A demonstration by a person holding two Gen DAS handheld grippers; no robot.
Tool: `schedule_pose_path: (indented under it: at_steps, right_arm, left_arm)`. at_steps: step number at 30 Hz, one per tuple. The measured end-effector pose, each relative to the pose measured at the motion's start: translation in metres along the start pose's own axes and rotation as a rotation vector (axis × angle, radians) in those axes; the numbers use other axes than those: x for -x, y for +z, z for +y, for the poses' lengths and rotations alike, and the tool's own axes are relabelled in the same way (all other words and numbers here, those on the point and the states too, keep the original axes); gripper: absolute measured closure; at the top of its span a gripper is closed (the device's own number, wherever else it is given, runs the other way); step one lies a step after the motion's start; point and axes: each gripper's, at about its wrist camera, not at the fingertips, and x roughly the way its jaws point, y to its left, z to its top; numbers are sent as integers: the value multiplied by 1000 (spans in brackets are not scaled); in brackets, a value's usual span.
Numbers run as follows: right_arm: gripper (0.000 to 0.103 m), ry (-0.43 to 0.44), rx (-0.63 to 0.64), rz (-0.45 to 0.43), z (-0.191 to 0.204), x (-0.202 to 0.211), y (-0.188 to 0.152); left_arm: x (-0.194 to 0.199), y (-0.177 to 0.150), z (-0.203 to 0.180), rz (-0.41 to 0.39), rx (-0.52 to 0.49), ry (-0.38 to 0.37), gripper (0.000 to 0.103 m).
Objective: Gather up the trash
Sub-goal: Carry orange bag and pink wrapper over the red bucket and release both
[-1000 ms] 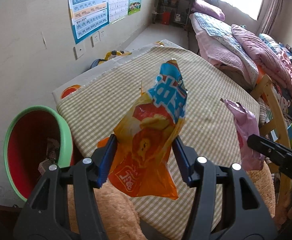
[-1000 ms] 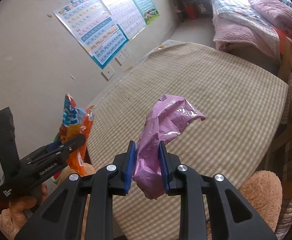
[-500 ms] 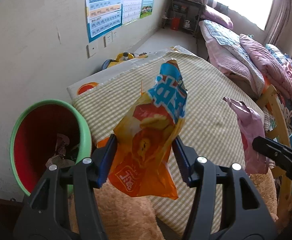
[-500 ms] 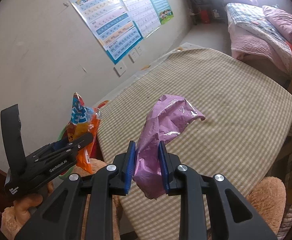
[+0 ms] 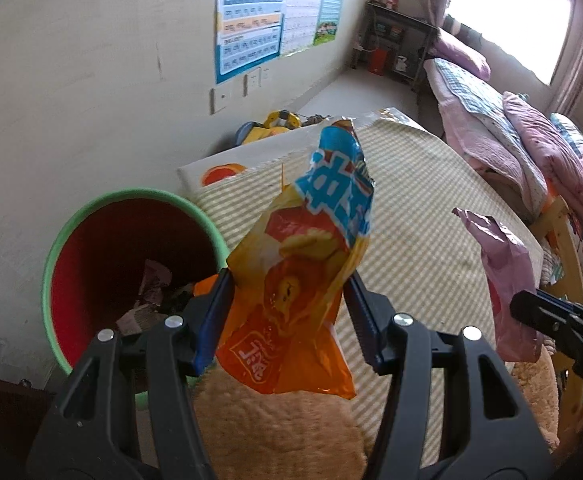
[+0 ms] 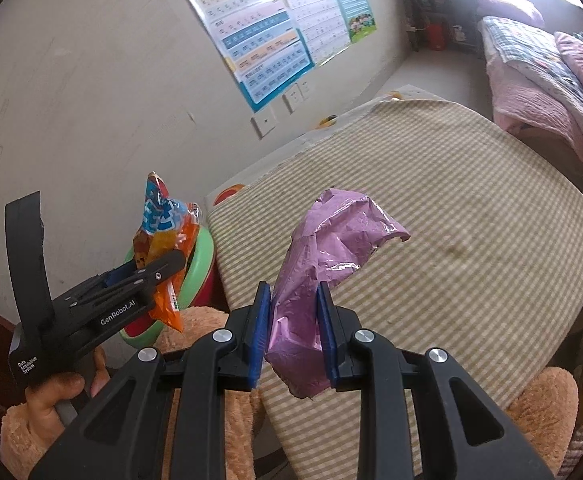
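Note:
My left gripper (image 5: 289, 312) is shut on an orange and blue snack bag (image 5: 303, 264), which stands up between its blue pads. It hangs over the corner of the checked table (image 5: 423, 216), just right of a green-rimmed red bin (image 5: 91, 248) with scraps inside. In the right wrist view my right gripper (image 6: 293, 332) is shut on a crumpled pink wrapper (image 6: 327, 248), held above the table's near edge. The left gripper (image 6: 163, 268) with its snack bag (image 6: 159, 224) shows there at the left, next to the bin (image 6: 201, 260). The pink wrapper (image 5: 503, 272) also appears at the right of the left wrist view.
A beige wall with posters (image 6: 267, 40) and sockets runs along the left. A bed with pink quilts (image 5: 531, 152) lies beyond the table. A yellow toy (image 5: 275, 124) sits by the wall. A fuzzy tan sleeve (image 6: 211, 336) and a hand (image 6: 55, 392) are close below.
Both grippers have swung left with their bags, toward the wall. The bin has come further into the left wrist view and shows more of its inside.

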Motion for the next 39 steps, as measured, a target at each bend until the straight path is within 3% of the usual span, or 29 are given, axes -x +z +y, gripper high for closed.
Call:
schedule_pose_path:
  at_steps: [26,39]
  right_arm:
    - [80,39,218,92,101,-58,19]
    - [80,146,309,135,160,-92,31]
  left_arm:
    - [8,-22,114,-14,204,155,49]
    - [-2,-36,157,32,284,227,48]
